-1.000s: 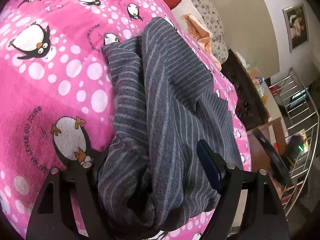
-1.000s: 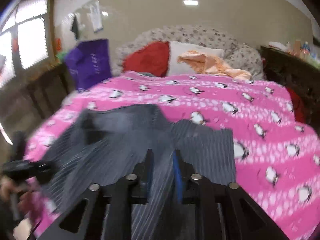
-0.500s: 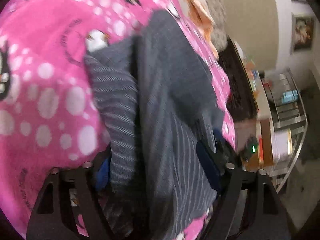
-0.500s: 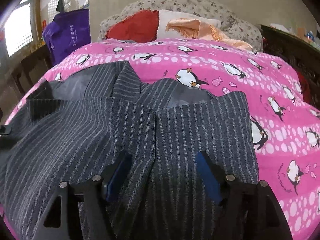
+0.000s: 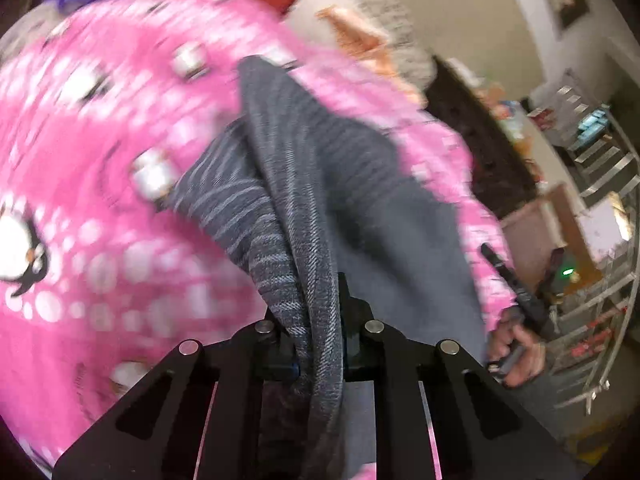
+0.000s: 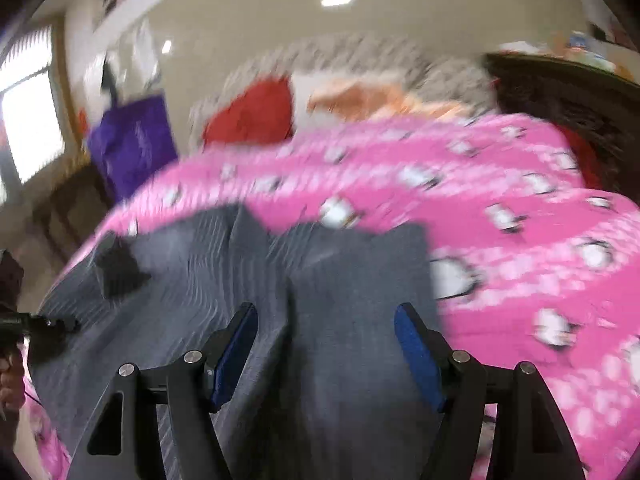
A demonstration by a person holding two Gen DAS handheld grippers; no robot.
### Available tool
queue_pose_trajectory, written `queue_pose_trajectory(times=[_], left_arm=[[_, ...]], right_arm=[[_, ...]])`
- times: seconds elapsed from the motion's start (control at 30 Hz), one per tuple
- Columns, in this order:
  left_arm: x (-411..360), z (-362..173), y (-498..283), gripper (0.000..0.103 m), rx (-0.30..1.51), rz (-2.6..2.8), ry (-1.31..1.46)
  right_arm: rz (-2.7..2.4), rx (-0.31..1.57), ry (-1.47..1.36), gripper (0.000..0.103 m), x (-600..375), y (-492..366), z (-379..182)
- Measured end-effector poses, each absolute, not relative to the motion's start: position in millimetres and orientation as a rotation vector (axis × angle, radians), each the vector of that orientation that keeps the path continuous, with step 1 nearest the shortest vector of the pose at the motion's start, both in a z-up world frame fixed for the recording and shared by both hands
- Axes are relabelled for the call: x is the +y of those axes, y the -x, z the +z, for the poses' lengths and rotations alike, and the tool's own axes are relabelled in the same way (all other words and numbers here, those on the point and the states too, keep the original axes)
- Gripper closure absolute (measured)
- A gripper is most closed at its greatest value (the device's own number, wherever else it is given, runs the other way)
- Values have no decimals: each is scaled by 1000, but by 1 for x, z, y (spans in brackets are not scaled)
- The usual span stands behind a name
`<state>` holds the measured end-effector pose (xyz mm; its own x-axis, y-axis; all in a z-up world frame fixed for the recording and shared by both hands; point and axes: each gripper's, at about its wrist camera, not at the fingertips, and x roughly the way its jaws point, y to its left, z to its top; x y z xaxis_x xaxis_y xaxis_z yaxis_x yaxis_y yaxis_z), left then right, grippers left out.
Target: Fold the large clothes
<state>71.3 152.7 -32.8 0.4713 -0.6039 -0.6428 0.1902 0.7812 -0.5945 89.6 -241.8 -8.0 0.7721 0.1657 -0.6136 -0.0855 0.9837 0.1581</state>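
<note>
A dark grey pinstriped garment (image 5: 320, 168) lies spread on a pink penguin-print bed cover (image 5: 100, 160). My left gripper (image 5: 320, 300) is closing, its pads pressed on a bunched fold of the garment's edge, which rises off the bed. In the right wrist view the same garment (image 6: 192, 280) stretches flat across the bed. My right gripper (image 6: 325, 316) hovers open over its near edge, with cloth below the blue pads (image 6: 416, 344) but not pinched. The right gripper (image 5: 516, 292) and the hand (image 5: 516, 356) holding it show at the right of the left wrist view.
Red pillow (image 6: 252, 116), orange cloth (image 6: 380, 100) and patterned cushions lie at the head of the bed. A purple bag (image 6: 132, 144) hangs on the left. Dark wooden furniture (image 5: 480, 140) and a metal rack (image 5: 600, 200) stand beyond the bed's right side.
My left gripper closed on a fold of the garment and lifted it. My right gripper opened from nearly shut and shifted sideways over the garment.
</note>
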Motion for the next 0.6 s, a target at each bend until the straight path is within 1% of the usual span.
queue_pose_trajectory(times=[0.07,0.1,0.17,0.27,0.37,0.47,0.6], left_arm=[[133,-7,-69,92,930,-561,510],[117,6,-70,92,918,-589,535],[83,25,-76,92,917,-601,552],[33,35,-90,92,934,-584,551],[-23,25,-109,92,992,-554,581],[-68,-2,-119,92,1060,-511,598],[-123,-51,-118,92,1139,-447,564]], right_arm=[[82,644,-88,33,-260,-73,2],[50,634,-56,32,-271,-63,4],[-3,628,-28,31,-289,-50,1],[-51,655,-80,31,-324,-35,-17],[-79,703,-204,31,-357,-28,-47],[-77,728,-350,31,-382,-26,-64],[-43,738,-454,31,-394,-27,-74]])
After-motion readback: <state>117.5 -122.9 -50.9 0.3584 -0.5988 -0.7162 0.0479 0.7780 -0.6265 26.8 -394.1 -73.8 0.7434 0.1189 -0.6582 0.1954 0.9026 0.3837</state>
